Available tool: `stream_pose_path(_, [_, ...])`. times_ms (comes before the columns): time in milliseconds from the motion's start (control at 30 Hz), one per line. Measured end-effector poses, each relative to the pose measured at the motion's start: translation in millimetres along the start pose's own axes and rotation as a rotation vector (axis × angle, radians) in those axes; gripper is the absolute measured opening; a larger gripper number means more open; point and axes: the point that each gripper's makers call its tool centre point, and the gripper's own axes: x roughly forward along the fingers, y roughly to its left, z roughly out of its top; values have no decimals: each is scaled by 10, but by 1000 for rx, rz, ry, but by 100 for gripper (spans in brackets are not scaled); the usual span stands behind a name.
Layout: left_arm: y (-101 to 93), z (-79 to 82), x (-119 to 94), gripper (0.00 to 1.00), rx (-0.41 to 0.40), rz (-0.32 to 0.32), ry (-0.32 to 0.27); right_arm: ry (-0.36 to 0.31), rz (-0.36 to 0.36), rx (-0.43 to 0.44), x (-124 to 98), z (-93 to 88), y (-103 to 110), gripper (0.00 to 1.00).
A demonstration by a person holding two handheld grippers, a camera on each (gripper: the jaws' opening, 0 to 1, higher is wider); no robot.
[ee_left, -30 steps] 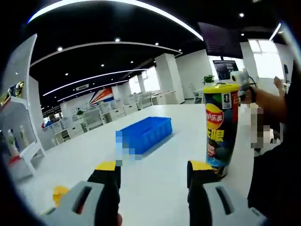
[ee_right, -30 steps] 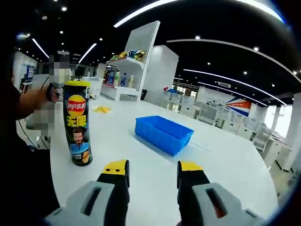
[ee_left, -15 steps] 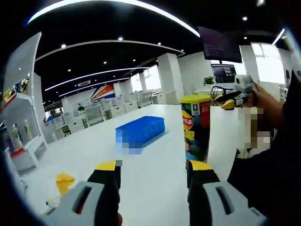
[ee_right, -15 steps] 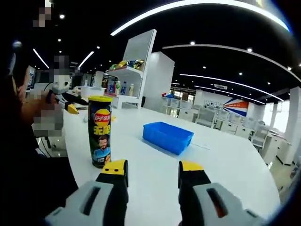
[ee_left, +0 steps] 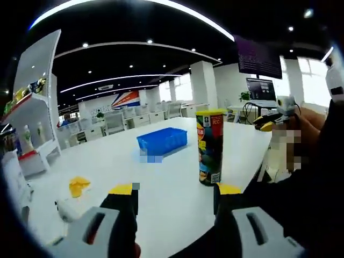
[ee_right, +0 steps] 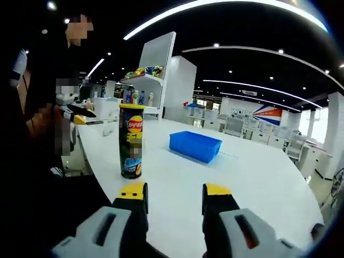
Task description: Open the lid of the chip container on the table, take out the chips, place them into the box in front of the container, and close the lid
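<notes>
Left gripper [ee_left: 174, 192] held low over the near edge of the white table [ee_left: 161, 183], jaws spread wide, yellow tips apart, nothing between them. Just beyond the right jaw, upright on the table, the chip container [ee_left: 209, 147], yellow lid [ee_left: 209, 112] on. Farther off and to the left, well apart from the can, the blue box [ee_left: 162, 142]. Near left on the table, a crumpled yellow piece [ee_left: 78, 186]. Far left, a white shelf [ee_left: 32, 134] with bottles.

Right gripper [ee_right: 174, 191] likewise low at the near table [ee_right: 226, 177] edge, jaws wide, gripping nothing. Beyond the left jaw, chip container [ee_right: 131, 140] standing upright, lid [ee_right: 132, 106] closed. Blue box [ee_right: 195, 146] farther and to the right, clear of the can. At far left, a person's hand [ee_right: 51, 121] with another yellow-tipped tool.
</notes>
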Motion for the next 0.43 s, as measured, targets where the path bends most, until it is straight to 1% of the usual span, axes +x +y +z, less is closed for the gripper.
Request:
stream_pose_path(133, [18,-25,-61,58,-23,17,-8,-5,5,12,-24,-22,40,38])
stream_pose_path(233, [18,-21,-54,57,-29,19,-14,6,0,16,2,-71,5,37])
stream_pose_path(367, [-30,-61,9,57,-35,-1,-12,-19,-28,39,-24,-96,-84,35])
stream_pose_path(433, [-64,-99,44,57,-35,-14,-1,-18,-33,60,-18,-146,-101,34])
